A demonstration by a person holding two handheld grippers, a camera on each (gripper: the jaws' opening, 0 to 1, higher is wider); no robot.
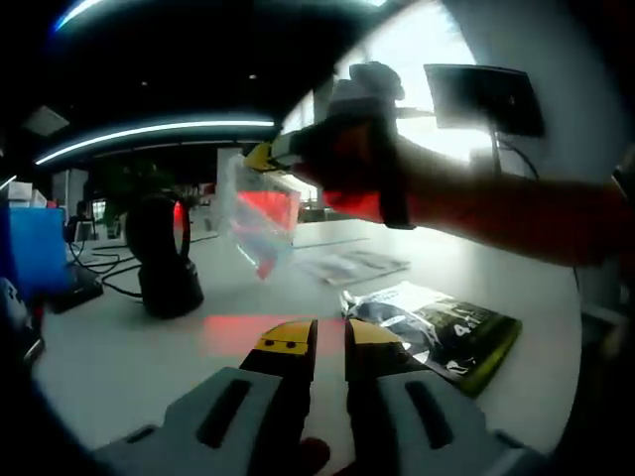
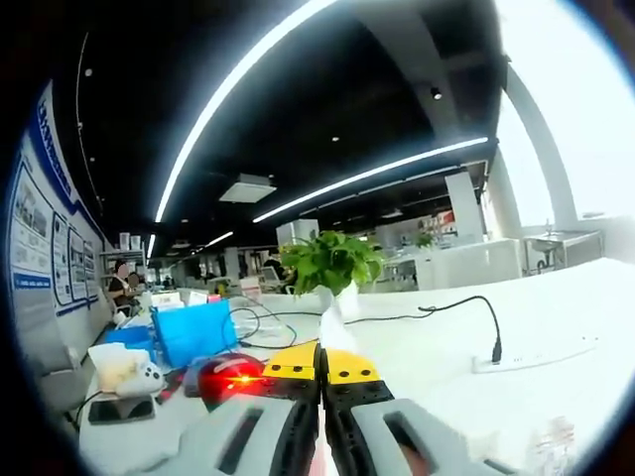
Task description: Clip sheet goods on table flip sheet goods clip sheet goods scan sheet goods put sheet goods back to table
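Right claw [image 1: 260, 157] clamped on clear sheet [image 1: 260, 216] above white bench [image 1: 119, 347] by black scanner [image 1: 164, 256], left claw [image 1: 328, 342] together, dim ceiling-lit office.

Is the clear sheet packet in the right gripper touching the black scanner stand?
Apart. In the left gripper view the clear packet, held by the right gripper, hangs beside the scanner stand, with table visible between them.

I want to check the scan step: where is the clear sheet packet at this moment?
In the left gripper view the clear packet hangs above the white table, pinched by the right gripper, just right of the black scanner stand.
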